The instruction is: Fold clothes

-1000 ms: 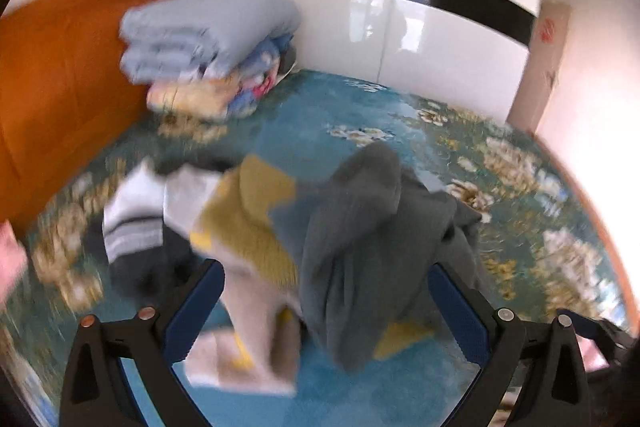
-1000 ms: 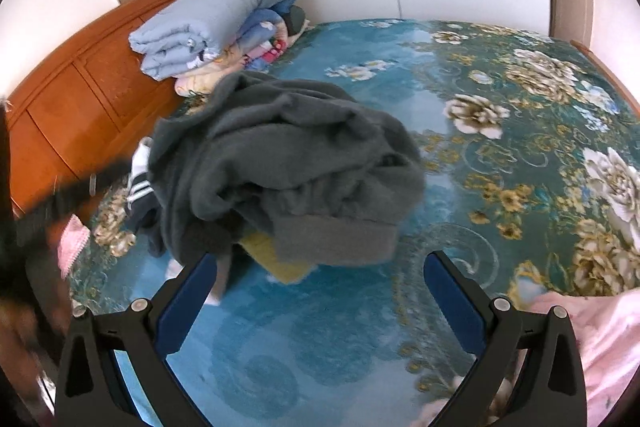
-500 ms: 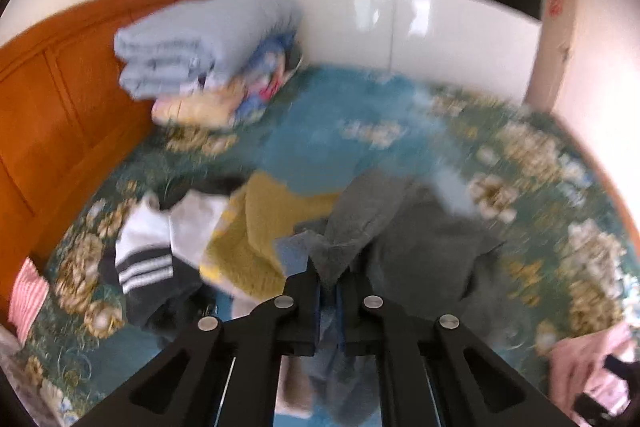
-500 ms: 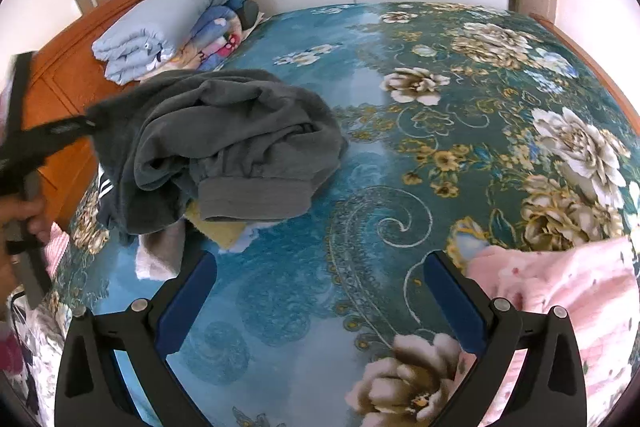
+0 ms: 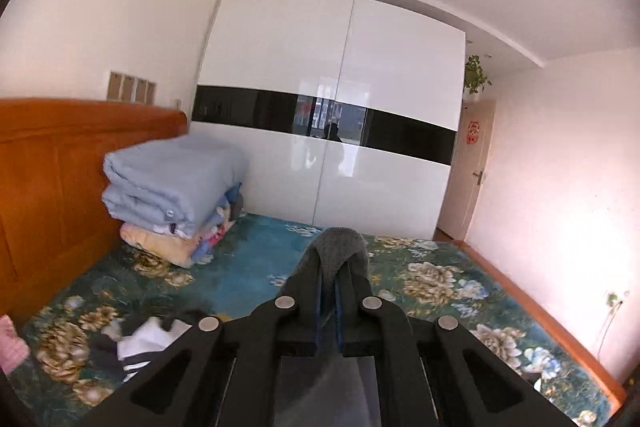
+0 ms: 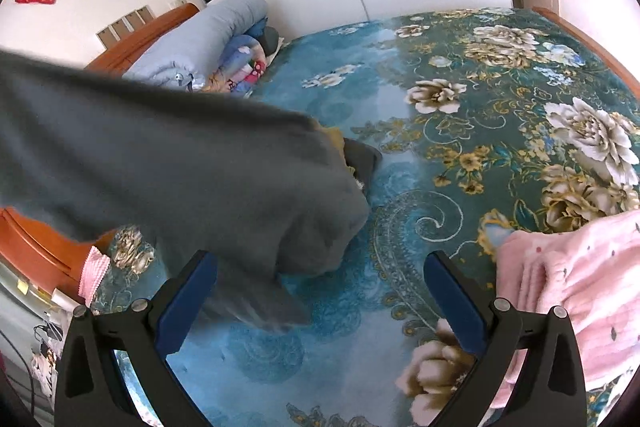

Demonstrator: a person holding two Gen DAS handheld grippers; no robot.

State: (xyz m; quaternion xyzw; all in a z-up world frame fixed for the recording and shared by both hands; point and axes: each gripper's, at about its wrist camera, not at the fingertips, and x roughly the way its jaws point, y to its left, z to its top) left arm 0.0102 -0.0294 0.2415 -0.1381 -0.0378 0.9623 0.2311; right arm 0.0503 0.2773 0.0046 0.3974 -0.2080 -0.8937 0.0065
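Note:
My left gripper (image 5: 330, 281) is shut on a fold of a grey sweater (image 5: 338, 251) and holds it raised above the bed. In the right wrist view the grey sweater (image 6: 180, 167) hangs stretched from the upper left down to the bedspread. My right gripper (image 6: 320, 291) is open and empty, low over the bedspread, with the sweater's lower end just beyond its left finger. A yellow garment (image 6: 336, 139) peeks out behind the sweater. A black and white striped garment (image 5: 136, 347) lies at the lower left in the left wrist view.
The bed has a teal floral bedspread (image 6: 460, 131). Folded blue quilts (image 5: 168, 183) are stacked by the orange wooden headboard (image 5: 52, 179). A pink garment (image 6: 572, 287) lies at the right. A white wardrobe (image 5: 340, 131) stands behind the bed.
My left gripper closed on the grey sweater and lifted it high, tilting its view up to the wardrobe. The sweater now hangs stretched in front of my right gripper.

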